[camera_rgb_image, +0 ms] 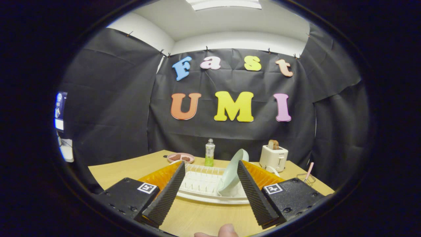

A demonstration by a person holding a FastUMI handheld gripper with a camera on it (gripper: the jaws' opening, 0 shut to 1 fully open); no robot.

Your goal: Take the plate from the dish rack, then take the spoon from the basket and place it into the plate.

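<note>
One wooden table (125,169) fills the lower scene, its far edge running close along the black booth wall. At far left on it sits one pink plate (180,157) with brown food pieces. Just right of that stands one clear bottle (210,152) of green drink, upright and apart from the plate. Nearer, in the middle, lies one white dish rack (202,182), and in its right end leans one pale green plate (232,173), tilted on edge with its rim pointing up and away. The gripper (210,166) has its two fingers spread wide, holding nothing; the rack sits between them and the green plate stands just inside the right finger (253,191). Bare tabletop lies open between the rack's near rim and the fingers' bases, where a fingertip (227,230) of the person shows. Right of the rack stands one white toaster (273,158) with one slice of bread (273,144) poking from it. Farthest right, near the table's right edge, one small wire basket (304,178) holds one pink-striped spoon (309,171) standing slanted.
</note>
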